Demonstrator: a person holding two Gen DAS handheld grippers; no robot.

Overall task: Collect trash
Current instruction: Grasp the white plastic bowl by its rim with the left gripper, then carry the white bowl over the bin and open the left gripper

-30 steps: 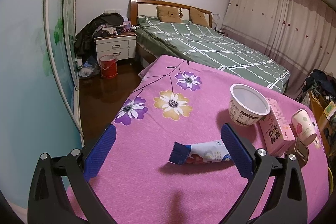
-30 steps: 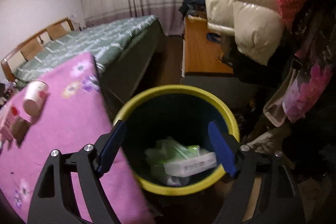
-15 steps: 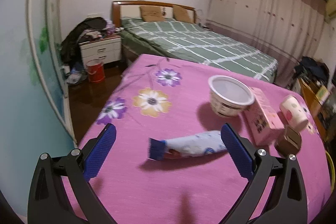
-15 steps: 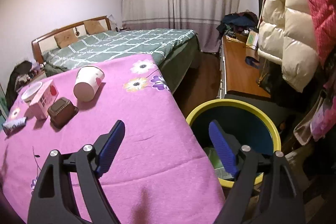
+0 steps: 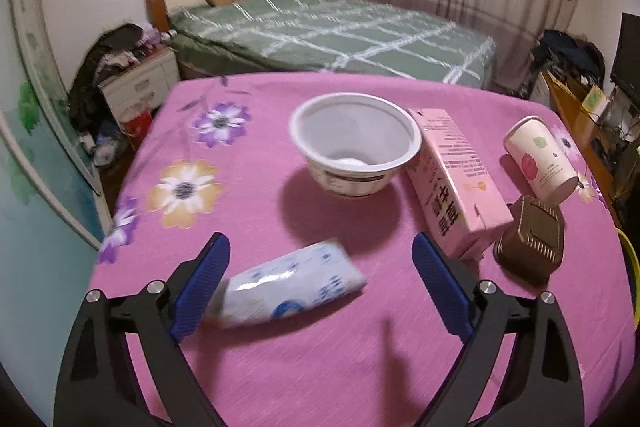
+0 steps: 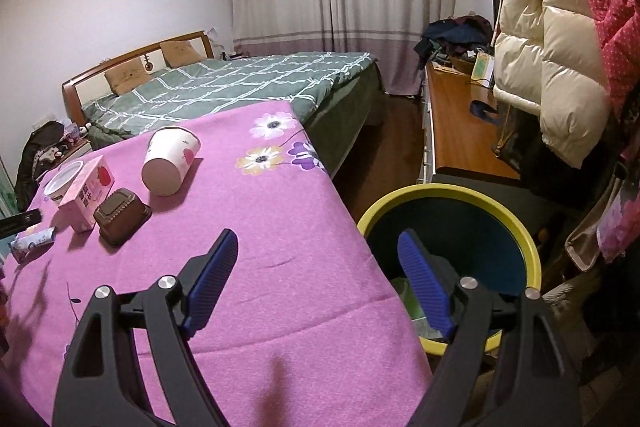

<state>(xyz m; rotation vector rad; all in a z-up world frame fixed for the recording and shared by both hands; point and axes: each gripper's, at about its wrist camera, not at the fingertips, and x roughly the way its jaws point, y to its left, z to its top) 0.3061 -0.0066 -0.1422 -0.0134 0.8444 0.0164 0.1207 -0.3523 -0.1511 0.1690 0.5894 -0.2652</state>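
Status, taking the white bowl [image 5: 354, 147] as my reference point. Five pieces of trash lie on the pink floral cloth [image 5: 280, 367], so most of the collecting is left. The bowl stands upright. The pink carton [image 5: 456, 183] lies touching its right side. Right of the carton a paper cup [image 5: 538, 159] lies tipped over, and a brown plastic tray [image 5: 530, 239] sits upside down in front of that cup. The light-blue wrapper [image 5: 292, 287] lies in front of the bowl, nearest to me.

My left gripper [image 5: 320, 279] straddles the wrapper. Its jaws have just been closing but stand wide; the left pad overlaps one wrapper end, though I cannot tell whether it touches, and the right pad is well clear. I judge this to be the approach to a grasp, with no grip made yet.

My right gripper [image 6: 316, 279] is open and empty, over the cloth's edge, far right of the bowl. The yellow-rimmed bin [image 6: 452, 223] stands on the floor just beyond that edge and already holds some pale items, so part of the job looks done.

Remaining, in my judgement: grasp the wrapper, carry it to the bin, then repeat for the other four.
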